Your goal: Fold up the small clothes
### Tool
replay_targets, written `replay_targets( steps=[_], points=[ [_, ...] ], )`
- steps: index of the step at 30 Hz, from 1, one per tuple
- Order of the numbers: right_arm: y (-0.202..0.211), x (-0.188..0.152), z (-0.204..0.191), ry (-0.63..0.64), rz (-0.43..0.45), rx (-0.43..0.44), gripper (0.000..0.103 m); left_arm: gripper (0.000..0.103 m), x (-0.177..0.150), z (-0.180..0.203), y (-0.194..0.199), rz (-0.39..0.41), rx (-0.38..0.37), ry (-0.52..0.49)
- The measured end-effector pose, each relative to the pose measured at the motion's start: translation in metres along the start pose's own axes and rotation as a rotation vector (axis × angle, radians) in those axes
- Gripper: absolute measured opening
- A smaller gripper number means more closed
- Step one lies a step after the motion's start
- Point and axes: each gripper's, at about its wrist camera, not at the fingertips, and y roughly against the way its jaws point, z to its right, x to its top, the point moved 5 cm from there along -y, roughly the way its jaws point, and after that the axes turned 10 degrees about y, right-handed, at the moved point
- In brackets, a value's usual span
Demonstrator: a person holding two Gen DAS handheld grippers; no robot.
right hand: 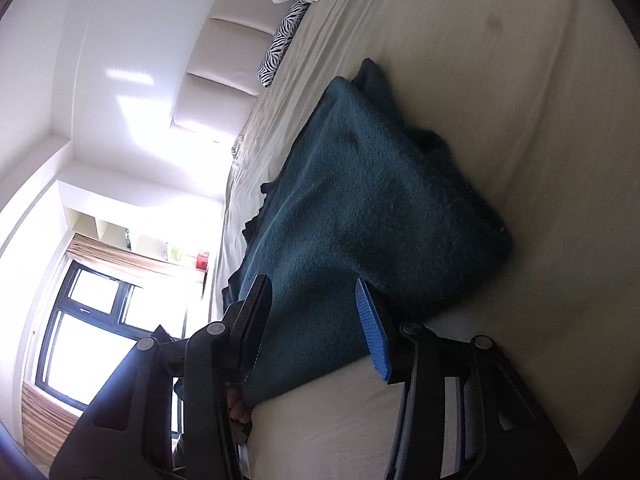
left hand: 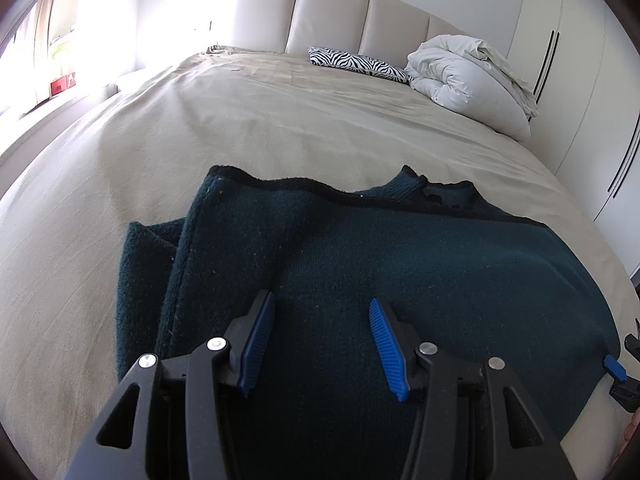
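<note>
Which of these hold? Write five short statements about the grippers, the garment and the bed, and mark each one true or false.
1. The dark teal garment lies on the beige bedsheet. True.
2. The left gripper is shut on the garment. False: its jaws stand open above the fabric, gripping nothing.
3. A zebra-print pillow lies near the headboard. True.
4. The right gripper is clamped shut. False: its fingers are spread apart, with the garment's edge between them.
5. The white duvet is spread flat over the whole bed. False: it is bundled in a heap beside the zebra-print pillow.
</note>
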Motion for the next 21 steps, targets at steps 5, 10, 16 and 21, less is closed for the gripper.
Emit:
replay_targets(
  steps=[5,10,16,21],
  points=[
    [0.017,-0.006,-0.015,0.089,0.029,-0.099,0.053,0.053,-0.012,0.0,0.018,-0.006,0.038,-0.015],
    [0.026,0.0,-0.05,0.183,0.058,-0.159,0.053,0.057,-0.032,-0.009,0.058,-0.004,0.082,0.011],
    [0.036,0.0,-0.089,0.309,0.091,-0.196,0.059,0.076,-0.048,-0.044,0.108,0.042,0.182,0.077],
    [0.059,-0.016,-0.118,0.459,0.103,-0.262,0.067,0.076,-0.046,-0.069,0.122,0.037,0.286,0.053]
  ],
)
